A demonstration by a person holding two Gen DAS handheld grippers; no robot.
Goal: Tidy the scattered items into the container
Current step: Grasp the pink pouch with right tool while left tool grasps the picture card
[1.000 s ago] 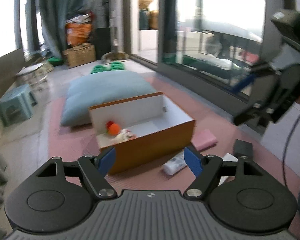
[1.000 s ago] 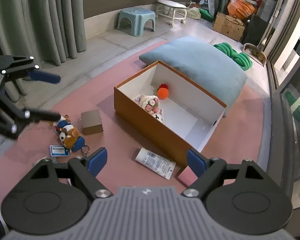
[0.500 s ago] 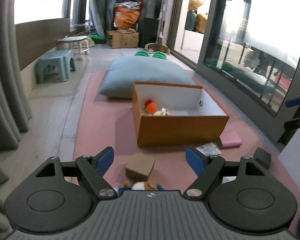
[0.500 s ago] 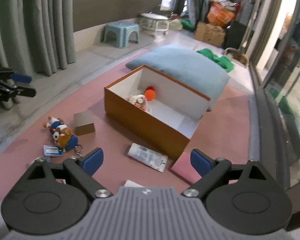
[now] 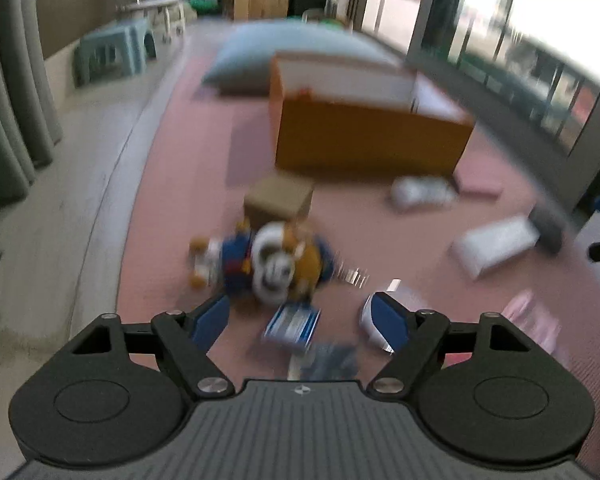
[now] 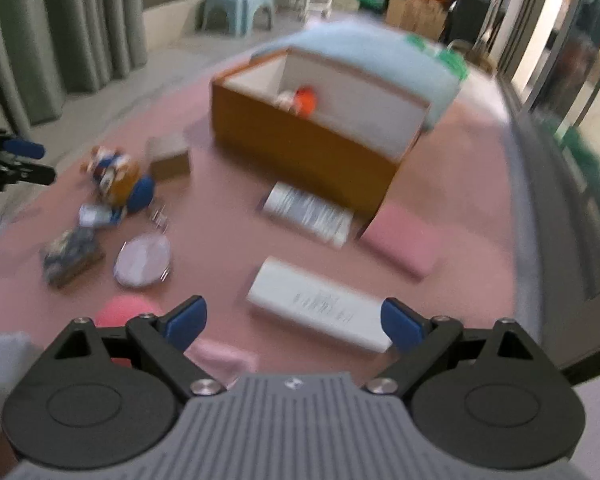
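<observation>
Both frames are blurred, so small details stay uncertain. The left tongs stand wide apart with nothing pinched between their blue pads; their jaws have just closed a little, and they hang above a small blue-and-white card that lies flat on the pink floor mat. Just beyond the card lies a plush toy in blue, orange and white, touching or nearly touching a small brown cardboard cube behind it. The right tongs are likewise spread wide and empty; their jaws have widened within the last second. They hang over a long white rectangular block with faint grey print. Beyond it a white tube with dark print lies against the near wall of the open orange box with a white inside, and a flat pink pad sits by the box's corner. Inside the box an orange ball shows beside a pale toy. To the left on the mat are a round silver-rimmed disc and a dark patterned packet. A pale blue cushion lies behind the box.
</observation>
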